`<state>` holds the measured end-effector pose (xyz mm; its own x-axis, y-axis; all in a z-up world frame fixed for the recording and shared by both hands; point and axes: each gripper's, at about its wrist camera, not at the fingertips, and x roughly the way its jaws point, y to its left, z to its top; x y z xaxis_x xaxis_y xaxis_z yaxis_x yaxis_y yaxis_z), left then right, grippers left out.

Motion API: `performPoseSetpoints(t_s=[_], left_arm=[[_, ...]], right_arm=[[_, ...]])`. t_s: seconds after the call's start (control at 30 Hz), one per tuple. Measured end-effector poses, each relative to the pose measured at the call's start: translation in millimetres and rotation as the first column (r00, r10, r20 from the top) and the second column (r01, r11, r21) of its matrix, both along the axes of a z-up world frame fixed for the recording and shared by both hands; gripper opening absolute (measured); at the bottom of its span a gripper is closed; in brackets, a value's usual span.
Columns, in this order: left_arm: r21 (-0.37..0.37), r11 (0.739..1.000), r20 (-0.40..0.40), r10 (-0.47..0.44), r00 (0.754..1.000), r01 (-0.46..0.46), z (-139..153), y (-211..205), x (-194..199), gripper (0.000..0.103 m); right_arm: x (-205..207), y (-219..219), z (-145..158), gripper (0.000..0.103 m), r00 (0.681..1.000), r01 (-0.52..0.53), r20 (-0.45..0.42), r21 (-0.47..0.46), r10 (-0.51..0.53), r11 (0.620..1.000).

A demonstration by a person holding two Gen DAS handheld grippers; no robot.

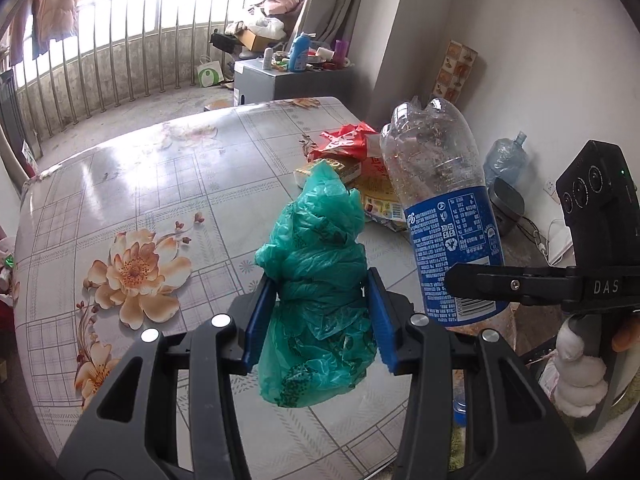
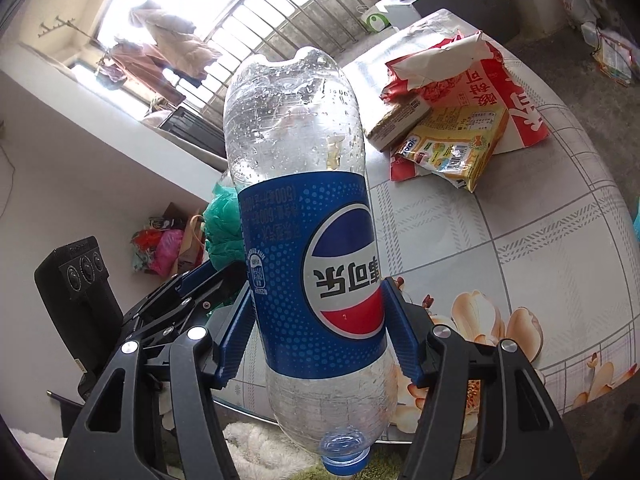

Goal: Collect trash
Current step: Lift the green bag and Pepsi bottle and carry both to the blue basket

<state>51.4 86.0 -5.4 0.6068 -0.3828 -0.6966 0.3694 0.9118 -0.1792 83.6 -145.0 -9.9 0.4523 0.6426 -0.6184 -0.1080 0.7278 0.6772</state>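
Left wrist view: your left gripper [image 1: 320,320] has its blue pads pressed against a crumpled green plastic bag [image 1: 316,280], which hangs clear of the floral tablecloth [image 1: 140,200]. At 2 o'clock from the bag, the right gripper [image 1: 472,280] shows side-on, clamped across an upside-down cola bottle [image 1: 444,208].

Right wrist view: your right gripper [image 2: 316,328] pinches the cola bottle [image 2: 308,240] at its blue label, cap end pointing down at 6 o'clock, base up at 12. Bottle looks empty apart from droplets inside.

Progress, judged: two pieces of trash are picked up and held off the table. Still left on the table at 1 o'clock from the bottle: a red-and-white wrapper [image 2: 500,92], a yellow packet [image 2: 460,148] and a flat cardboard box [image 2: 400,120], stacked partly over one another. No bin shows in either view, so both held items still need depositing before you return for the pile.
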Motion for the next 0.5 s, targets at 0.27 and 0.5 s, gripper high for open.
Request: performPoseSetpoints(t_s=[0.27, 0.5], left_arm=[[-0.038, 0.973, 0.065, -0.226, 0.972, 0.228, 47, -83, 22, 0.042], [-0.062, 0.893, 0.047, -0.443, 0.895, 0.445, 65, -196, 48, 0.043]], right_arm=[[-38, -95, 21, 0.061, 0.971, 0.220, 0.072, 0.106, -0.228, 0.970], [-90, -209, 14, 0.061, 0.853, 0.500, 0.067, 0.177, -0.517, 0.848]])
